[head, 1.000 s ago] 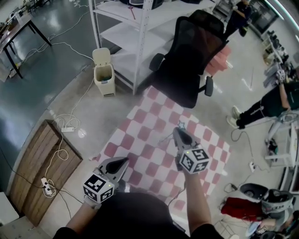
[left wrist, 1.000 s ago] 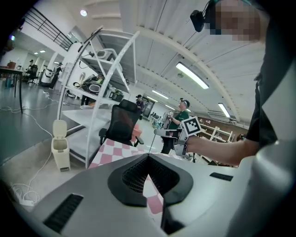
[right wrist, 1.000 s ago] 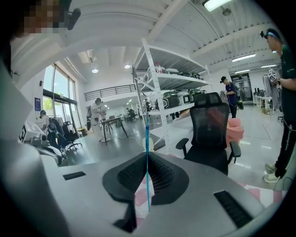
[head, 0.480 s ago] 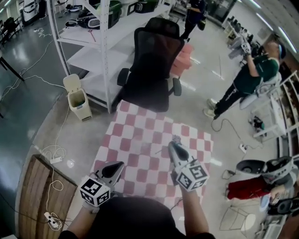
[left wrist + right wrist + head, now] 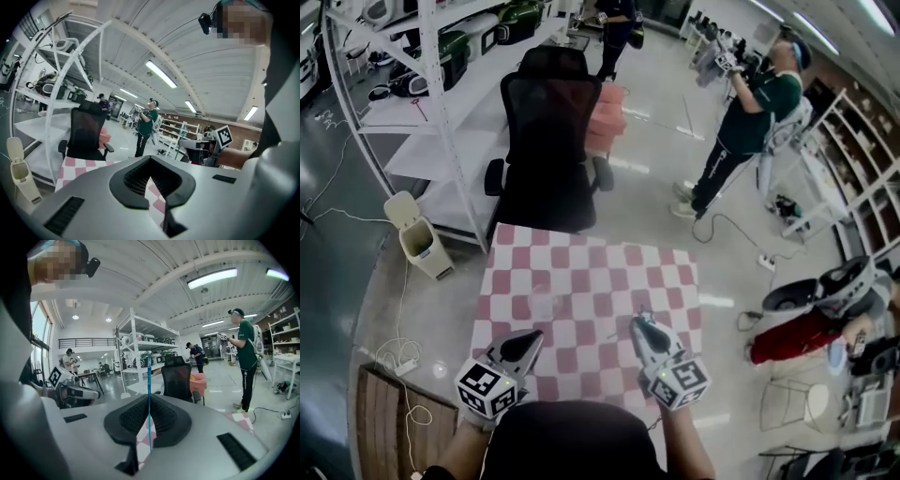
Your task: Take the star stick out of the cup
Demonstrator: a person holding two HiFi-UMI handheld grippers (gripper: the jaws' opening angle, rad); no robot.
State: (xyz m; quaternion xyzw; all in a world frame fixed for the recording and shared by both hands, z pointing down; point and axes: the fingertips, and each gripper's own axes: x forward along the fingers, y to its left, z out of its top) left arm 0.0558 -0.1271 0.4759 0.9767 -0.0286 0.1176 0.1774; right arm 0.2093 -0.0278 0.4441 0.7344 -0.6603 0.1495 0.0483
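Note:
A thin blue star stick (image 5: 149, 380) stands upright, pinched between the jaws of my right gripper (image 5: 640, 327); its star end cannot be made out. That gripper is shut on the stick and hovers over the near right part of the red-and-white checked cloth (image 5: 609, 272). A faint clear cup (image 5: 542, 302) seems to stand on the cloth, left of the stick and apart from it. My left gripper (image 5: 528, 343) is shut with nothing in it, near the cloth's front left edge, just short of the cup.
A black office chair (image 5: 546, 141) stands at the table's far side, with white shelving (image 5: 422, 84) and a beige bin (image 5: 417, 246) to the left. A person in green (image 5: 750, 122) stands at the back right. A wooden pallet (image 5: 384, 412) and cables lie on the floor at the left.
Both grippers have drawn back from the middle of the cloth toward its near edge, the right one carrying the stick. The head view has swung, bringing the chair and whole table into sight.

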